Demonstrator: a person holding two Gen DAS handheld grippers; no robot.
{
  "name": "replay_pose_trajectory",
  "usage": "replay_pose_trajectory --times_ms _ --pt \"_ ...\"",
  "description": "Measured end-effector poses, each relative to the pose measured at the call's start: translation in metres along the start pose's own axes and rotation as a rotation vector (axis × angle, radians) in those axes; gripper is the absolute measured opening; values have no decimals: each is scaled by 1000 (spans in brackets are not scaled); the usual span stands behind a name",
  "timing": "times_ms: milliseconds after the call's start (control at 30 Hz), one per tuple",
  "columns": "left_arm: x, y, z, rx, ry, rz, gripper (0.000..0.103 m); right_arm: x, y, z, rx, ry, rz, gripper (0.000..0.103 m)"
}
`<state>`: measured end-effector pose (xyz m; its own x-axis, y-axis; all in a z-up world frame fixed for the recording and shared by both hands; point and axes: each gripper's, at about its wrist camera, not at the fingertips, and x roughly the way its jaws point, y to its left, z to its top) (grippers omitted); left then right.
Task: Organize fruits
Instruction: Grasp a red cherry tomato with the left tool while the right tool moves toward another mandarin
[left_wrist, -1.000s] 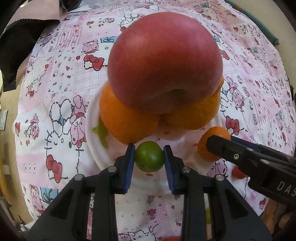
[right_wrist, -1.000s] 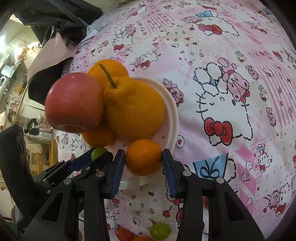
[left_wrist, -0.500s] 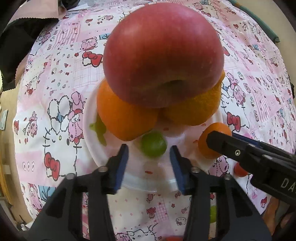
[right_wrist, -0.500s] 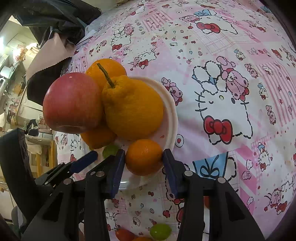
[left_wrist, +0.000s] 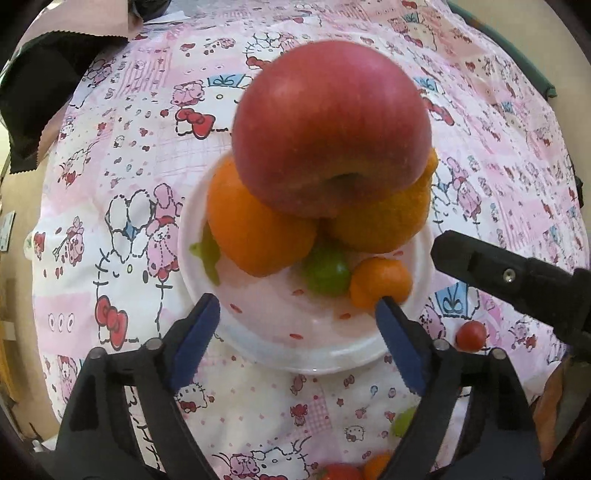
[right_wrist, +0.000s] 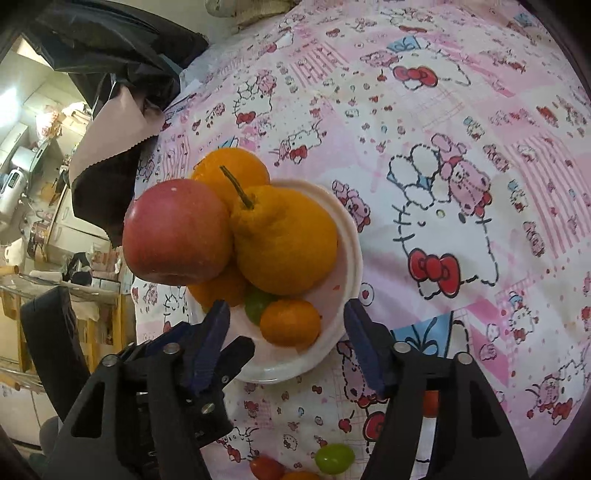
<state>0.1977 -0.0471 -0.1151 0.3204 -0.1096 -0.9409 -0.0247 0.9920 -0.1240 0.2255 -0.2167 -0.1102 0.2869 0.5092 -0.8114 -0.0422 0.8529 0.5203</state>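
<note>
A white plate (left_wrist: 314, 354) (right_wrist: 351, 258) holds a red apple (left_wrist: 332, 125) (right_wrist: 177, 229) on top of large oranges (left_wrist: 255, 229) (right_wrist: 284, 240). A small green fruit (left_wrist: 327, 273) (right_wrist: 256, 304) and a small mandarin (left_wrist: 380, 282) (right_wrist: 290, 323) lie at the plate's near side. My left gripper (left_wrist: 297, 310) is open and empty, just short of the plate's front. My right gripper (right_wrist: 286, 317) is open around the mandarin without touching it; it also shows in the left wrist view (left_wrist: 480, 258).
Loose small fruits lie on the pink patterned cloth near me: a red tomato (left_wrist: 471, 334), a green one (right_wrist: 334, 458) and red and orange ones (right_wrist: 266, 467). A black and beige fabric (right_wrist: 110, 147) lies at the cloth's far left edge.
My left gripper let go of the green fruit, opened wide and drew back. My right gripper released the mandarin onto the plate and opened. Both fruits now rest together on the plate.
</note>
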Motion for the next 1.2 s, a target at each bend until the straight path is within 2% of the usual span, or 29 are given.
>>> replay_pose_trajectory --times_ms 200,567,833,1200 --pt "-12 4 -5 -14 -16 -13 85 -12 1 -3 0 -26 -3 78" --pt "-49 7 -12 -16 -76 -10 85 -49 7 -16 1 -64 29 78" --pt "-94 21 -22 -31 -134 -14 85 -88 6 -34 -9 -91 36 78" --pt "-115 37 -54 -71 -139 -7 85 -97 -6 -76 13 -66 3 78"
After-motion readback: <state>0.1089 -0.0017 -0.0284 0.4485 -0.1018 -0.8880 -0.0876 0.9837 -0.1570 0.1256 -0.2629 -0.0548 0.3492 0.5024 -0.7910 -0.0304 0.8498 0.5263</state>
